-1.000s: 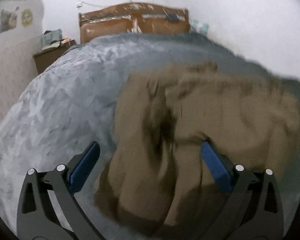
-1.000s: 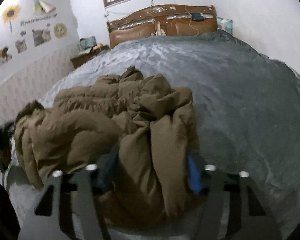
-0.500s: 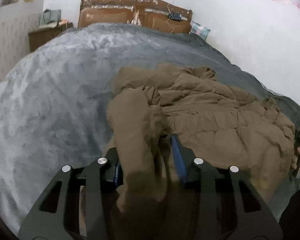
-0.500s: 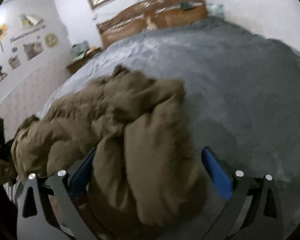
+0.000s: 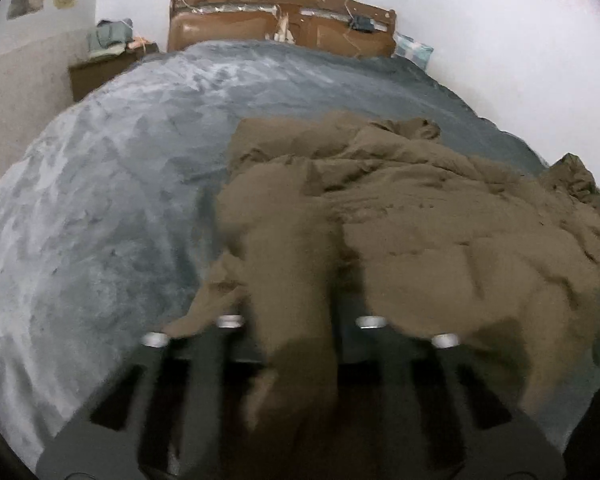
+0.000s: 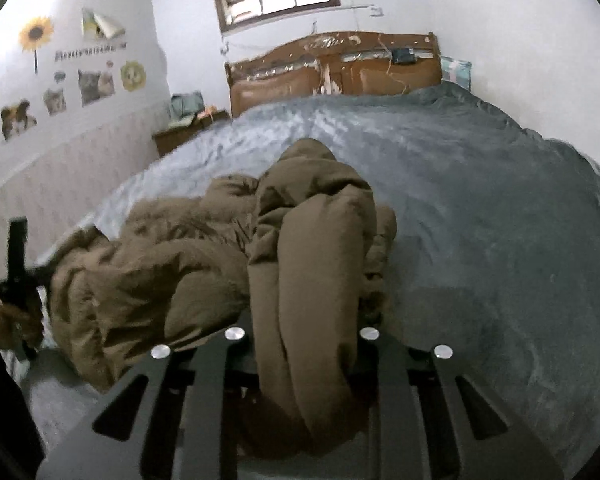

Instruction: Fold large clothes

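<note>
A large brown padded coat [image 5: 439, 216] lies crumpled on a grey bedspread [image 5: 100, 208]. My left gripper [image 5: 296, 316] is shut on a thick fold of the coat at its left end; the fabric bulges between the jaws and hides the pads. In the right wrist view the same coat [image 6: 160, 272] spreads to the left, and my right gripper [image 6: 303, 328] is shut on a bunched fold at its right end. The left gripper shows at the far left edge of that view [image 6: 16, 264].
The bedspread [image 6: 479, 208] covers a wide bed with a wooden headboard [image 6: 335, 68] at the far end. A nightstand [image 6: 188, 128] with clutter stands at the left of the bed. Walls close in on both sides.
The right gripper opened half a second ago and has now shut on the coat fold again. The left gripper went from open to shut on the coat, which now lies more spread out.
</note>
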{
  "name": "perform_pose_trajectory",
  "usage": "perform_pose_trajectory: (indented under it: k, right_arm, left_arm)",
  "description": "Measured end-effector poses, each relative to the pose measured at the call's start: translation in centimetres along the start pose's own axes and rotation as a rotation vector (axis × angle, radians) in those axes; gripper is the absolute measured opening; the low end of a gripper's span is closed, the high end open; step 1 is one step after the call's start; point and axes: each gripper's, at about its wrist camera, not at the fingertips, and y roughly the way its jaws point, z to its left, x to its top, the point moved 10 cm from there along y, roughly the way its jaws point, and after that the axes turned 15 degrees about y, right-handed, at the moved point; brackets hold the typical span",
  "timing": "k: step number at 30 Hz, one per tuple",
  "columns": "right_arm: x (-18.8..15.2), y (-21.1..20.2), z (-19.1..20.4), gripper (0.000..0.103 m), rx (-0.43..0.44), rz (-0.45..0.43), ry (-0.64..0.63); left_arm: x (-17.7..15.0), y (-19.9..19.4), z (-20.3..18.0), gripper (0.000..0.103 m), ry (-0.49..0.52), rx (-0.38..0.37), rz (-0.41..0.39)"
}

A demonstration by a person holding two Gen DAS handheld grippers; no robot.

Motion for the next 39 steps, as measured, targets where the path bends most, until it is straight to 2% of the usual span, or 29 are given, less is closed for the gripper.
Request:
perform_pose_trajectory:
  k: [3,6,12,18,21,26,30,36,37,39]
  right_arm:
    - [0.1,-0.6,0.1,0.022,0.005,-0.016,0.009]
    - [0.1,-1.5,0.4,0.022,0.007,-0.042,-0.001]
    - [1.1,-4.7,2.5,0.022,0.055,-0.130,-0.018]
    - [2.4,-7.3,5.1,0.022,0.110,-0.212,-0.043]
    - [2.9,-9.2,5.9,0.022,0.156,-0.259,-0.027]
    - [2.9,-11.4,6.5,0.022,0.202,-0.296,0.004]
    - [3.1,-11.3,6.2,0.022,0.200,-0.303,0.018]
    - [4.3,-7.6,5.3,0.022,0.104,-0.263,0.002]
    - [4.5,-6.8,4.9,0.023,0.087,-0.253,0.011]
    - [4.6,-4.6,3.7,0.028,0.016,-0.221,0.009]
  left_arm:
    - [-0.2,-1.2,0.3,0.004,0.009,0.007,-0.001]
    - [0.3,-3.2,0.8,0.004,0.007,0.036,-0.035]
    - [2.6,-10.8,1.9,0.004,0.001,0.115,-0.206]
    - [2.9,-15.7,2.2,0.004,0.005,0.223,-0.310]
    - [3.1,-18.5,2.2,0.005,-0.022,0.224,-0.371]
    - [3.3,-22.1,1.6,0.005,-0.044,0.231,-0.418]
    - [4.1,-22.7,1.6,0.007,-0.014,0.276,-0.444]
    - [7.1,-19.5,2.6,0.008,-0.005,0.293,-0.485]
    - [7.7,-18.9,2.8,0.011,0.002,0.299,-0.489]
    - [8.5,-16.7,3.5,0.018,0.039,0.358,-0.481]
